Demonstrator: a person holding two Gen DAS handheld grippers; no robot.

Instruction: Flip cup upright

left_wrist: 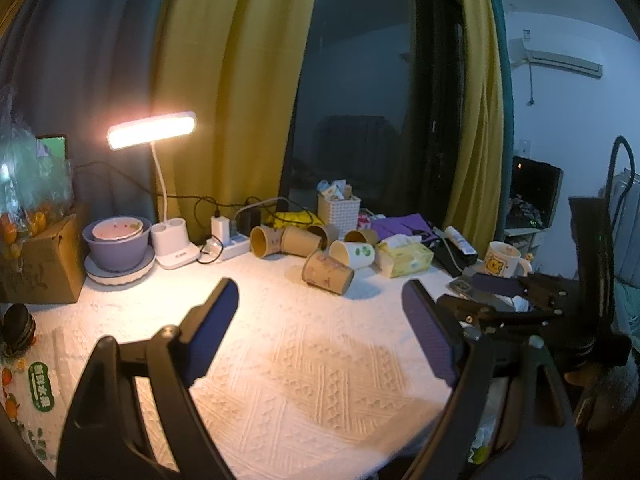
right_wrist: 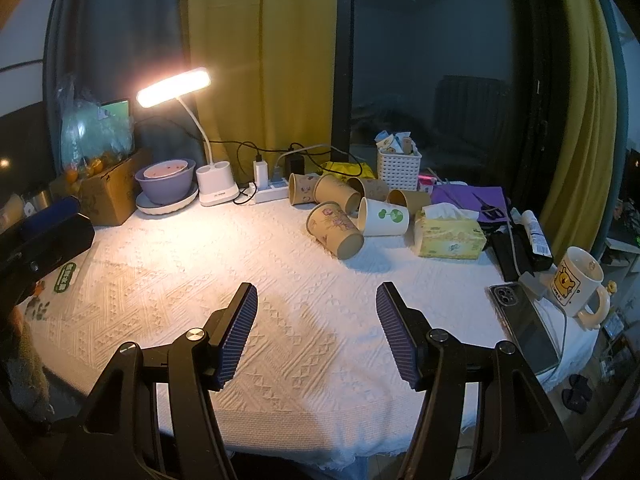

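While the desk lamp (right_wrist: 174,86) is lit, the white tablecloth (right_wrist: 304,320) reads warm on the left, dim on the right. Night outside: dark window (right_wrist: 432,60), yellow curtains (right_wrist: 260,40) on both sides of it.

Back edge of table, left to right in the right wrist view: cardboard box (right_wrist: 110,192) with a plastic bag of oranges on top, purple bowl (right_wrist: 166,184) on a plate, lamp base, power strip (right_wrist: 272,192) with chargers plugged in, then a cluster of paper cups, white basket (right_wrist: 398,168) behind them, tissue box (right_wrist: 450,236), purple cloth, black case, phone (right_wrist: 524,320) and a yellow-bear mug (right_wrist: 576,282) at the right edge.

All cups in the cluster lie on their sides. Nearest one is the brown cup (right_wrist: 336,230), mouth facing back-left, base pointing front-right toward the camera. White cup (right_wrist: 382,216) with green print lies just beside it on the right, touching or nearly so. Three or four more brown cups behind, against the power strip and basket.

Left gripper (left_wrist: 320,312): fingers spread wide, nothing between them, hovering over bare cloth; brown cup (left_wrist: 328,272) is ahead, about centred between the fingers, well apart.

Right gripper (right_wrist: 316,312): also spread, empty, above bare cloth near the front edge. Brown cup is straight ahead, slightly right of centre, well apart.
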